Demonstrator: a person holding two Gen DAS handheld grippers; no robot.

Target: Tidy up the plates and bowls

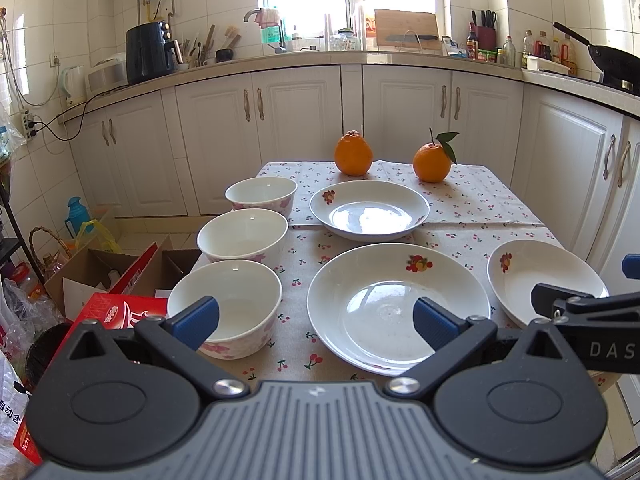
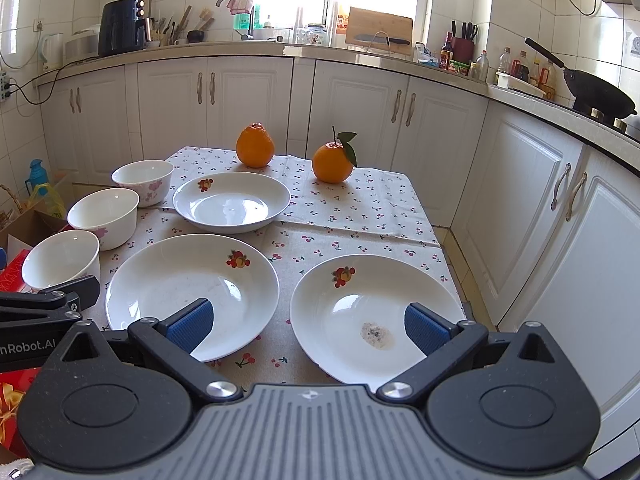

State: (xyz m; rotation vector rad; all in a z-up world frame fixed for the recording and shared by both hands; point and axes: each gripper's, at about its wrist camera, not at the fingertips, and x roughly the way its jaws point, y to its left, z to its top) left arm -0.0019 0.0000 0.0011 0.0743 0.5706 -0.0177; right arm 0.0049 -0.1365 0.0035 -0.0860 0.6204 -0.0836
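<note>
We find a small table (image 1: 472,208) under a cherry-print cloth, in a tiled kitchen with white cabinets (image 1: 296,120). Three bowls (image 1: 243,234) line its left edge; three plates (image 2: 192,292) occupy the centre and right. The left gripper (image 1: 316,322) and the right gripper (image 2: 306,326) are both spread and empty.

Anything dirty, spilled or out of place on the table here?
Yes: the near right plate has a greyish dried smudge in its well. The other plates and the bowls look clean, upright and unstacked. Both grippers are open and hold nothing.
</note>
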